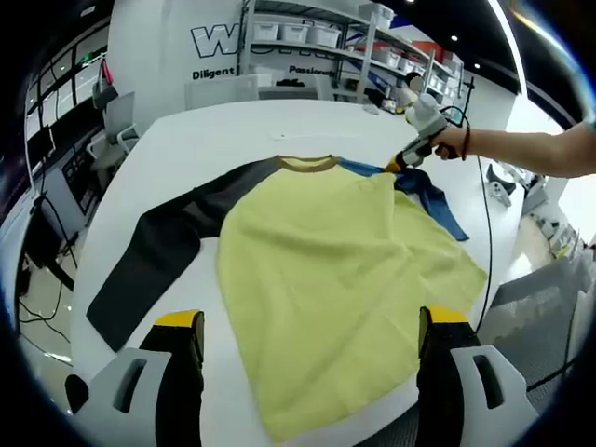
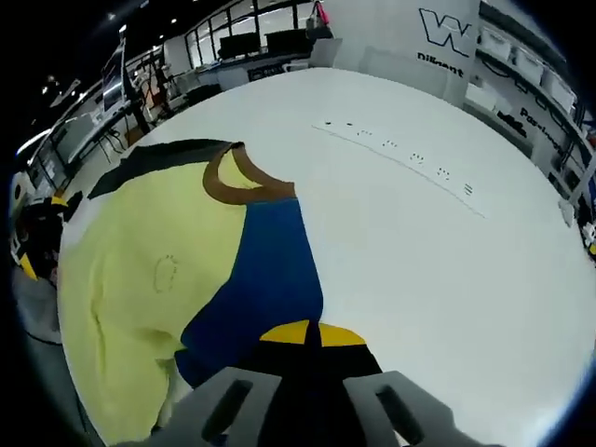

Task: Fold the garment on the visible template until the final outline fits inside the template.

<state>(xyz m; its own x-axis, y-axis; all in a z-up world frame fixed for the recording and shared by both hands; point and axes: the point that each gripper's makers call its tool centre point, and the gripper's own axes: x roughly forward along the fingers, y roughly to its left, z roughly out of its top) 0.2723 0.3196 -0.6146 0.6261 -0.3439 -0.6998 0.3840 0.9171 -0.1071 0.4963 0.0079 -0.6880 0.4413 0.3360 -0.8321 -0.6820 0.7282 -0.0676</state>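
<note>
A yellow shirt [image 1: 326, 270] with a brown collar [image 1: 309, 165] lies flat on the white table [image 1: 223, 130]. Its black sleeve [image 1: 154, 256] stretches out to the left. My left gripper [image 1: 312, 331] hovers open at the shirt's hem, one jaw on each side, holding nothing. The blue sleeve [image 1: 428, 191] is bunched at the far right, where my right gripper [image 1: 408, 160], held by a hand, pinches it. In the right gripper view the blue sleeve [image 2: 265, 279] lies over the yellow body [image 2: 140, 270], and my right gripper [image 2: 312, 333] is shut on its edge.
A thin strip with dark marks [image 2: 400, 149] runs across the bare table [image 2: 447, 279] beyond the collar [image 2: 244, 182]. Chairs [image 1: 112, 121] and shelving [image 1: 326, 47] stand past the far edge. A cable [image 1: 486, 233] hangs off the table's right side. My left gripper [image 2: 33, 237] shows at the left.
</note>
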